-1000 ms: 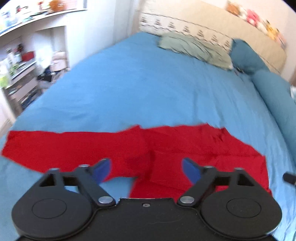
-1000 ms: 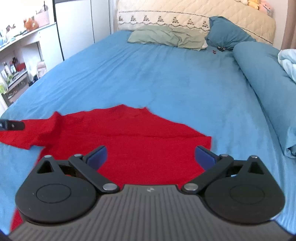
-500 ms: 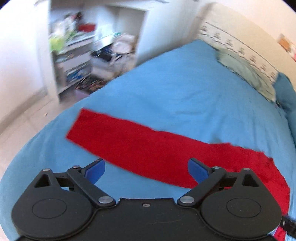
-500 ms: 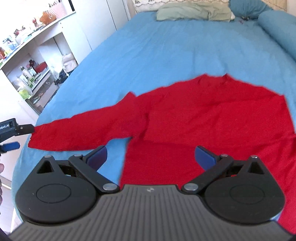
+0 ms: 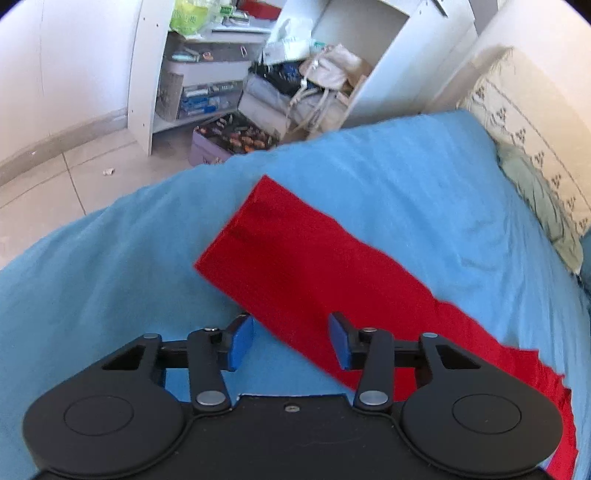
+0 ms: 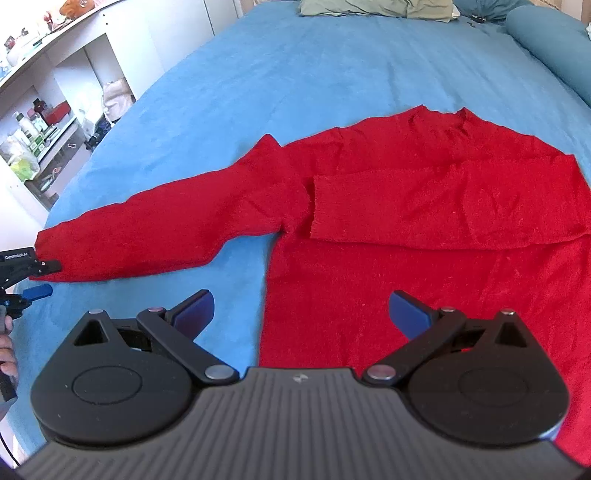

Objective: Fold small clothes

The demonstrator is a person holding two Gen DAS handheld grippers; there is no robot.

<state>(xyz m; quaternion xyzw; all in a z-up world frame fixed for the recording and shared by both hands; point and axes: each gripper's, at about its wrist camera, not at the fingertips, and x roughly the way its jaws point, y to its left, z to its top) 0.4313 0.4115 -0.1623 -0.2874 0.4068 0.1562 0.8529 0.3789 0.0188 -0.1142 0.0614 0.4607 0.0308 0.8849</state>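
Observation:
A red sweater lies flat on the blue bedsheet, one sleeve folded across its chest. The other sleeve stretches out toward the bed's edge. My left gripper hovers low over that sleeve near its cuff, and its jaws are closing. The sleeve's edge runs between the blue pads, which are not pressing on it. In the right wrist view the left gripper sits at the cuff end. My right gripper stands open above the sweater's side edge below the armpit, holding nothing.
The bed's edge drops to a tiled floor beside the cuff. White shelves, bags and a box of small items stand there. Green pillows and a blue bolster lie at the bed's head.
The left gripper travelled out along the sleeve to its cuff end, dropped lower, and its jaws narrowed. The right gripper came down closer over the sweater's body and left side.

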